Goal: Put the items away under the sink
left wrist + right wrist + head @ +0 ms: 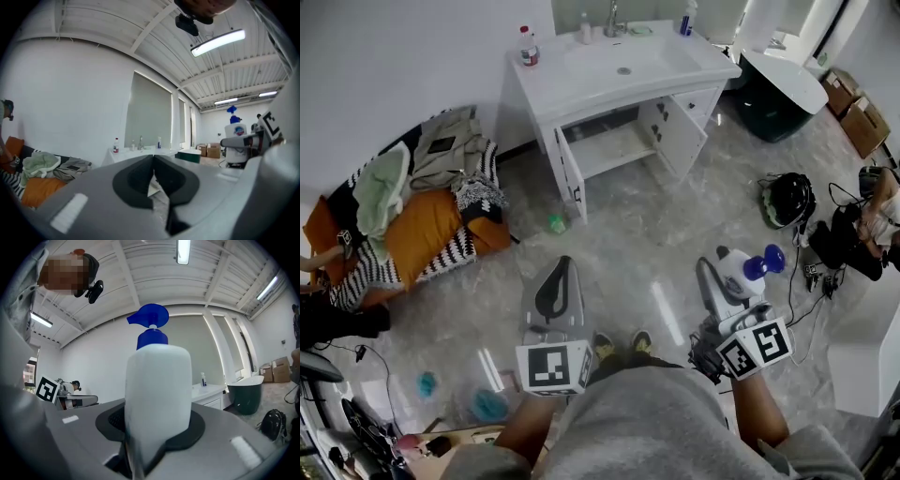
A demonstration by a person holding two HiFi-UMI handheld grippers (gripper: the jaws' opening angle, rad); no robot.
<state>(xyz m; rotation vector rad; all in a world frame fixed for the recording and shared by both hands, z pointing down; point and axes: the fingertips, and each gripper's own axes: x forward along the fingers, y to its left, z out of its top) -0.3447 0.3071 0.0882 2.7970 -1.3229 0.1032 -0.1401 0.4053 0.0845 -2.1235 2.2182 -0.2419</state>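
My right gripper is shut on a white spray bottle with a blue trigger top, held well above the floor. In the right gripper view the spray bottle stands between the jaws and fills the middle. My left gripper is shut and holds nothing; in its own view the left gripper shows its jaws meeting. The white sink cabinet stands ahead with both doors open and its inner shelf bare. The sink cabinet appears small and far in the left gripper view.
Bottles stand on the sink top. A small green item lies on the floor before the cabinet. A sofa with clothes is at left, a dark green tub at right, a black bag and cables nearby.
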